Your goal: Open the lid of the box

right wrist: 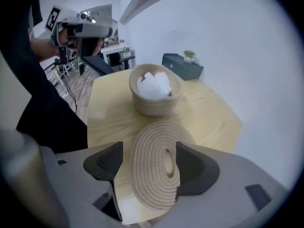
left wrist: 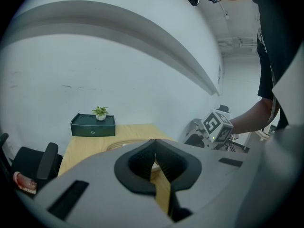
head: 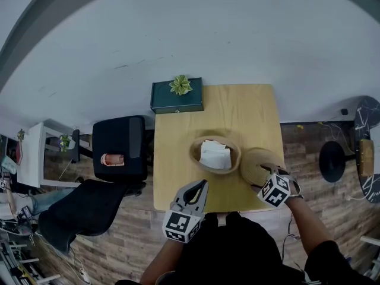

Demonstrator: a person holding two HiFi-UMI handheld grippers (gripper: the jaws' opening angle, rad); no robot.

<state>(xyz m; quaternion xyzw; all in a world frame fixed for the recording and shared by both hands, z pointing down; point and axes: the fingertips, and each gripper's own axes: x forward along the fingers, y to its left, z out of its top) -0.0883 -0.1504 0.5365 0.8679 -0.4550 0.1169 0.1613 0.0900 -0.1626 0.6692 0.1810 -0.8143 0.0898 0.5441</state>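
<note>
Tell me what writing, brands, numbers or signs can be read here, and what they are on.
No words or numbers can be read in any view.
Marker cubes: black-and-white square patterns only, no letters.
Red item on the chair: any print is too small to read.
Green box: no print visible.

- No word, number or brand name can be read in any of the views.
- The only signs are black-and-white square markers on the cubes of the left gripper (head: 203, 186) and the right gripper (head: 265, 180). They are block patterns, not letters.
- Any print on the smaller things beside the table is too small to read.
</note>
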